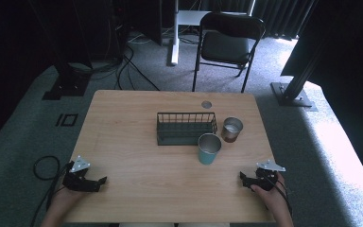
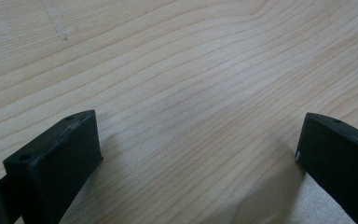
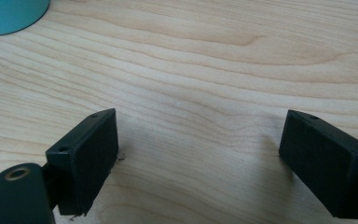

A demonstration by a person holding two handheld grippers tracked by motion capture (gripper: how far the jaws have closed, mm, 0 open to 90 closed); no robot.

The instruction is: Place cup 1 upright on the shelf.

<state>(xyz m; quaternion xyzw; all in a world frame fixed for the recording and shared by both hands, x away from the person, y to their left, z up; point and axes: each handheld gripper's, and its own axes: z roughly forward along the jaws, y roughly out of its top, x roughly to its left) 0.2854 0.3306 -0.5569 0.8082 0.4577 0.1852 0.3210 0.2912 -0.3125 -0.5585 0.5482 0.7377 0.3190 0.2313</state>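
Observation:
A teal cup (image 1: 209, 148) stands upright near the middle of the wooden table (image 1: 137, 156), its base also at the top left of the right gripper view (image 3: 9, 16). Just behind it to the right stands a brown metal cup (image 1: 231, 129). A dark wire basket (image 1: 185, 127) sits left of that cup. My left gripper (image 1: 105, 180) rests on the table near the front left corner, open, with bare wood between its jaws (image 2: 198, 140). My right gripper (image 1: 241, 176) rests near the front right, open over bare wood (image 3: 200, 135).
A small round grey insert (image 1: 206, 104) is set in the table near its far edge. A black folding chair (image 1: 227, 42) stands on the carpet beyond the table. Cables (image 1: 45, 168) trail off the left side by my left hand.

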